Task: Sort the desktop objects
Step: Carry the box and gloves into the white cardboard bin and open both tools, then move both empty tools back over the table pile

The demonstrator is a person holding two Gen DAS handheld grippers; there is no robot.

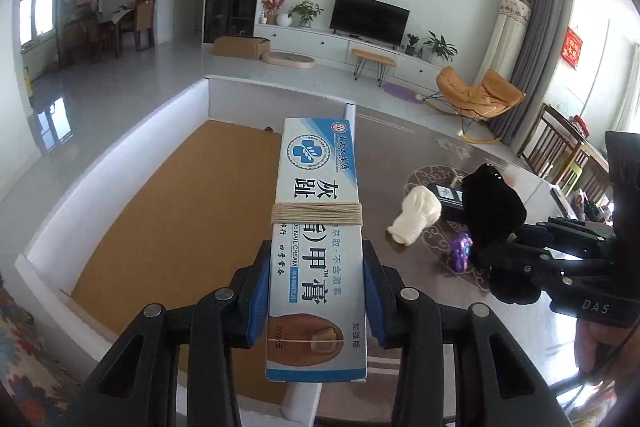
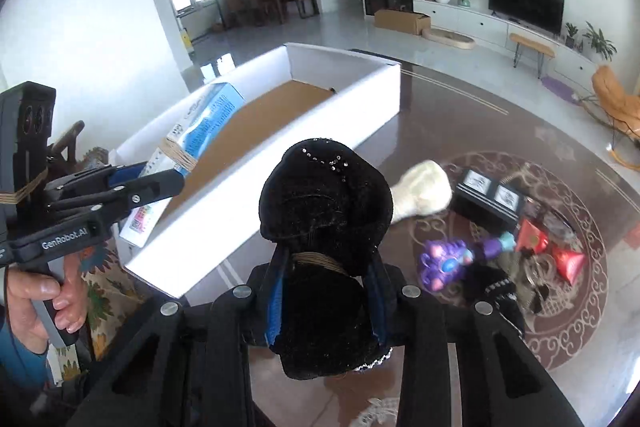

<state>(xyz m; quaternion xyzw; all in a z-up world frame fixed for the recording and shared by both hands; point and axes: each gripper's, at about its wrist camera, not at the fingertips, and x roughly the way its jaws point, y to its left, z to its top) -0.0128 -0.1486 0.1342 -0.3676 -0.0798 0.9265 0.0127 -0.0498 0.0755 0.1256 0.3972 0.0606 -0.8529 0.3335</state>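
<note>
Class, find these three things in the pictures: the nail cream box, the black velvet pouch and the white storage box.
nail cream box (image 1: 316, 211), left wrist view, on its twine-wrapped middle.
black velvet pouch (image 2: 324, 195), right wrist view, on its rounded upper body.
white storage box (image 2: 280, 183), right wrist view, on its near outer wall.

Pretty clearly someone's home, an open living room. There's a TV on a long white cabinet, potted plants, an orange lounge chair by grey curtains, and a dining table with chairs off near the windows. Glossy tiled floor throughout.
</note>
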